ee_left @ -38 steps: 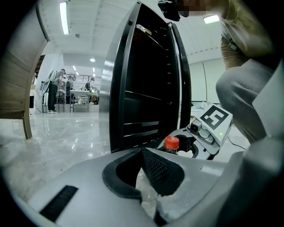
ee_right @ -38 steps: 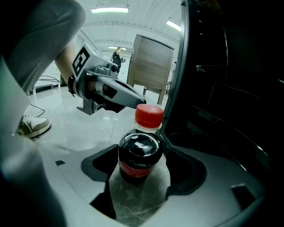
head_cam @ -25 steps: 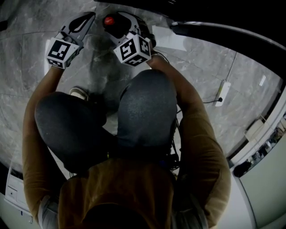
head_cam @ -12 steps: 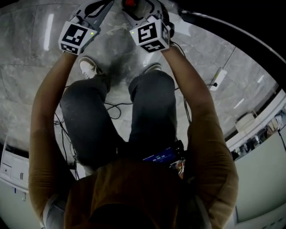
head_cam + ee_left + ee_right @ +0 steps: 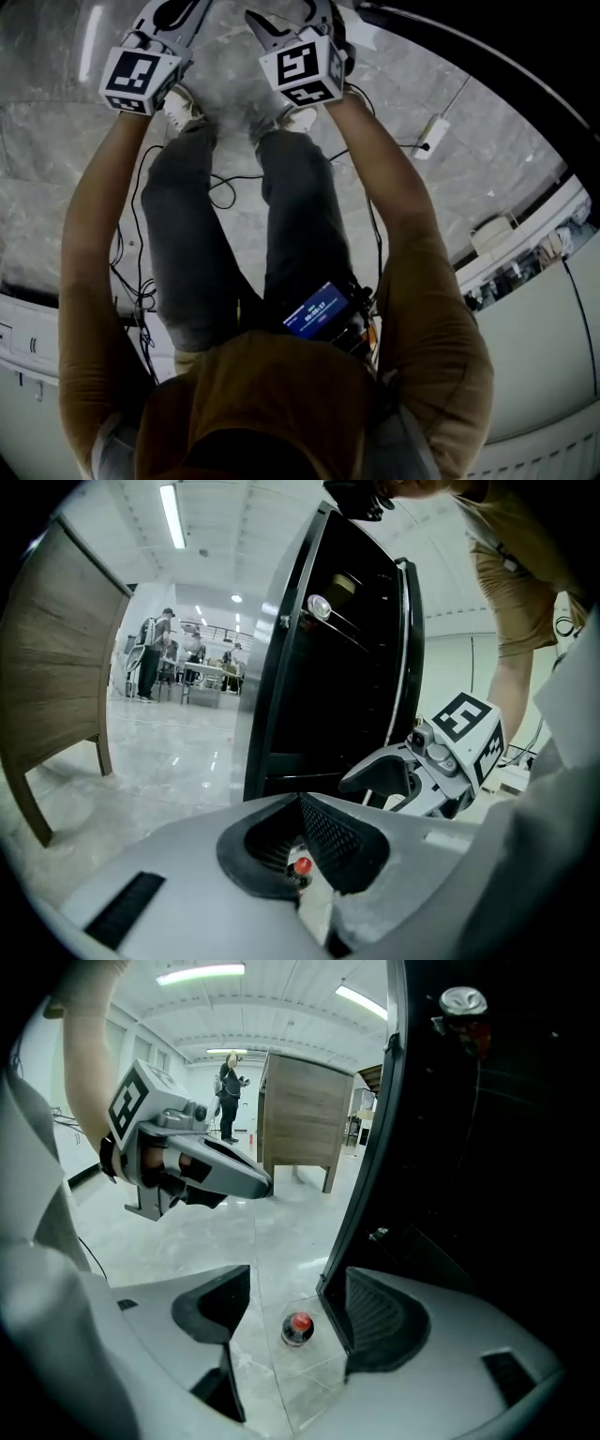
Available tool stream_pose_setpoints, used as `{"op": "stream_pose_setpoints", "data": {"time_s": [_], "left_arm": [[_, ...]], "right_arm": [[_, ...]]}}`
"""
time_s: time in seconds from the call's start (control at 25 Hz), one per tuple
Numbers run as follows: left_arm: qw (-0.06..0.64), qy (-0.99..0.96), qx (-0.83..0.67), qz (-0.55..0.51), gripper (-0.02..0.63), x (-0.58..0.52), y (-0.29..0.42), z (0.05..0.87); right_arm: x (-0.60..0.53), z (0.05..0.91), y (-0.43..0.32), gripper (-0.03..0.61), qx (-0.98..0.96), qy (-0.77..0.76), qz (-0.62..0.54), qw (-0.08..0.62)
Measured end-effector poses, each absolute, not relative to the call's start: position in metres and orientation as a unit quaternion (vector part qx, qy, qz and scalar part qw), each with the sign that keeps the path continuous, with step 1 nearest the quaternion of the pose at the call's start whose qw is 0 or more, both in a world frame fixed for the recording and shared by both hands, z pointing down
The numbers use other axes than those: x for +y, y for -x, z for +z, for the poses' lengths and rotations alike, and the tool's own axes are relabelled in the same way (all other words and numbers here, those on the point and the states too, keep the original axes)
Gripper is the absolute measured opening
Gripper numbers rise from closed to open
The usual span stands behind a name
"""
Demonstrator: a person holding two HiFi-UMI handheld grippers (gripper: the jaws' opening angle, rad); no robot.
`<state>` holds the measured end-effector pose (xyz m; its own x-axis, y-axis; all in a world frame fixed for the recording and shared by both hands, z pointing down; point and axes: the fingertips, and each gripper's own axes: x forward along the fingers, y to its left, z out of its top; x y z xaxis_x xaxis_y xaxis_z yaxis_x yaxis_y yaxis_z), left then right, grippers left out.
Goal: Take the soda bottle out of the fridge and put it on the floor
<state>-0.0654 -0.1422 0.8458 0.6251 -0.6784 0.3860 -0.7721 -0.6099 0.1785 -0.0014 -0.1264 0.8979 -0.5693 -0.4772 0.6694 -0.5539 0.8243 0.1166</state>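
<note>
- right gripper (image 5: 298,1277): jaws wide apart, nothing between the pads
- left gripper (image 5: 300,801): jaw tips together, nothing clamped (only a small hollow is left behind the tips)
- soda bottle (image 5: 299,1327): upright on the marble floor (image 5: 187,1241), red cap up. It shows through the gap of the right jaws, well below them, and neither gripper touches it
- the same bottle also shows through the left gripper's hollow, small and far down
- the bottle stands outside the black fridge (image 5: 328,686), just beside its lower corner
- the fridge is open and dark inside, with a can (image 5: 462,1002) up high on a shelf
- head view: both grippers are out in front side by side, marker cubes toward the camera. The person is standing, with shoes (image 5: 183,105) just under the grippers
- further out: a wooden cabinet (image 5: 300,1110) stands on the floor across from the fridge. Cables (image 5: 220,192) and a power strip (image 5: 431,134) lie near the person's legs
</note>
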Motion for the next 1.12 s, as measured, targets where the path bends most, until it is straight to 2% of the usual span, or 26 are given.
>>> {"op": "stream_pose_setpoints", "data": {"time_s": [0.36, 0.76, 1.12], "left_arm": [[0.143, -0.891, -0.406, 0.147, 0.003, -0.122, 0.056, 0.686], [0.150, -0.883, -0.421, 0.141, 0.003, -0.120, 0.064, 0.636], [0.165, -0.876, -0.433, 0.131, 0.003, -0.113, 0.068, 0.587]], "right_arm": [[-0.122, 0.734, 0.000, 0.284, -0.887, -0.303, 0.037, 0.347], [-0.127, 0.677, 0.011, 0.245, -0.892, -0.312, 0.039, 0.326], [-0.126, 0.604, 0.009, 0.167, -0.891, -0.330, 0.034, 0.310]]}}
